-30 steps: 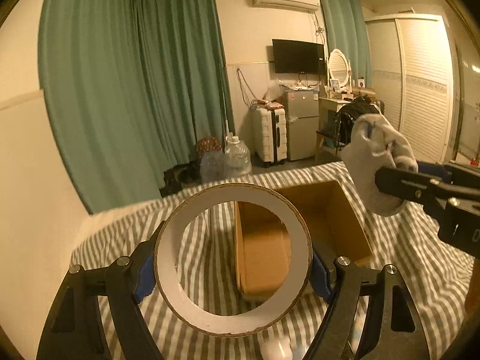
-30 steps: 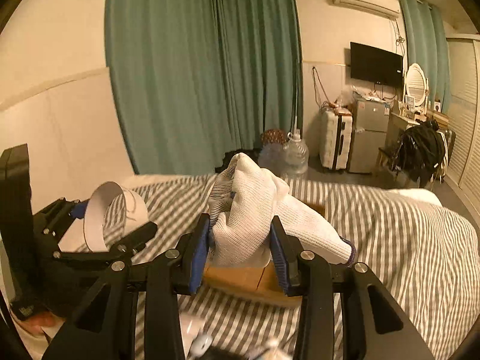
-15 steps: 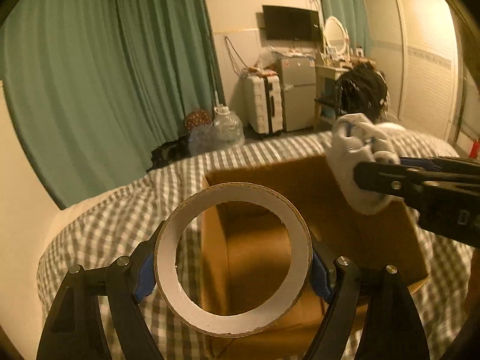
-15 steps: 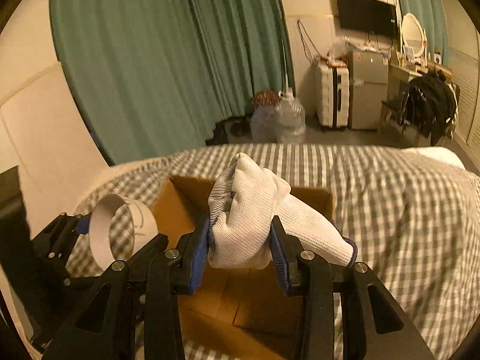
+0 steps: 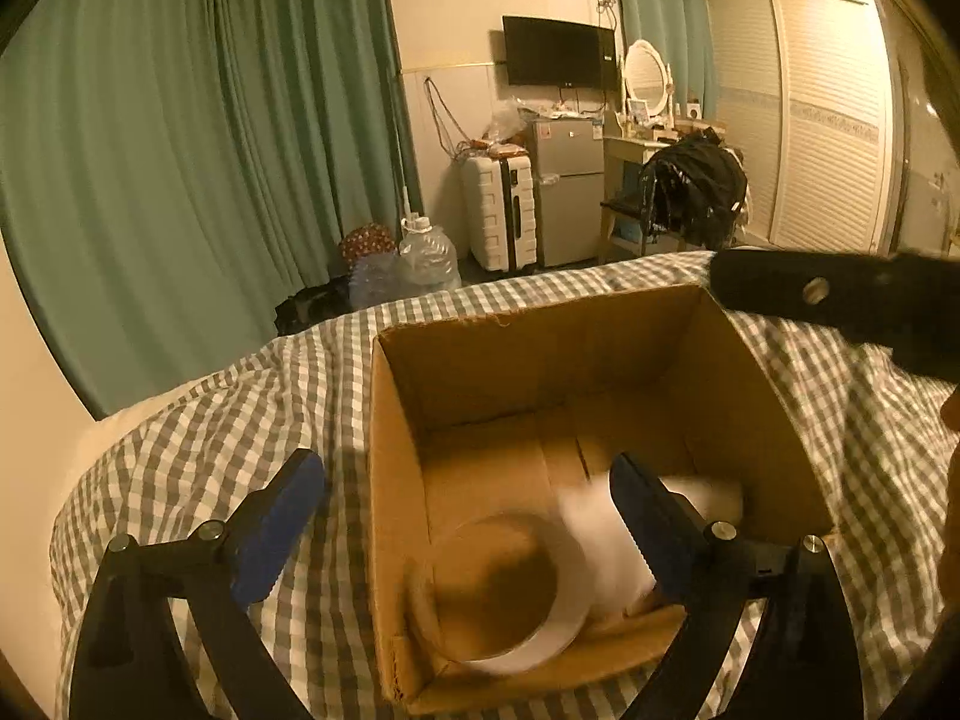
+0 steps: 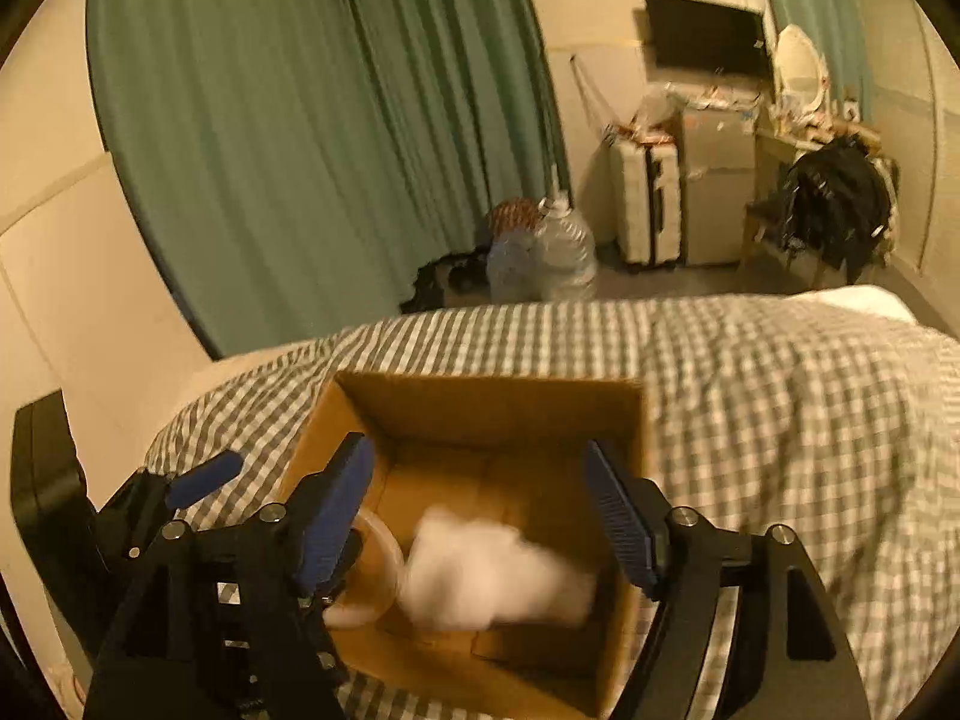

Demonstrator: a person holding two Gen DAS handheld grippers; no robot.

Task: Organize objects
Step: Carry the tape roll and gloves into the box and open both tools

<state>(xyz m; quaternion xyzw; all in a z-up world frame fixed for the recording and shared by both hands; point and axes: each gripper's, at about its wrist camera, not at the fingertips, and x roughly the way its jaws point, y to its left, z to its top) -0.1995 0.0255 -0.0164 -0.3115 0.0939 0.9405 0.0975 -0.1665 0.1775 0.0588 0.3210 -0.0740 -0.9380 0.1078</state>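
Observation:
An open cardboard box (image 5: 480, 354) sits on the checked bed; it also shows in the right wrist view (image 6: 492, 402). A white tape roll (image 5: 510, 594) lies blurred inside the box near its front left corner, and shows in the right wrist view (image 6: 372, 570). A white glove (image 6: 498, 576) lies blurred in the box beside the roll, also in the left wrist view (image 5: 606, 540). My left gripper (image 5: 468, 516) is open and empty above the box's front left. My right gripper (image 6: 480, 516) is open and empty above the box.
The checked bedspread (image 6: 780, 408) surrounds the box. Green curtains (image 5: 180, 180) hang behind the bed. Water jugs (image 5: 420, 264), a suitcase (image 5: 501, 216), a small fridge and a chair with a black bag stand on the floor beyond.
Both grippers have opened over the box. The tape roll has left the left gripper and the glove has left the right gripper; both now sit in the box, blurred.

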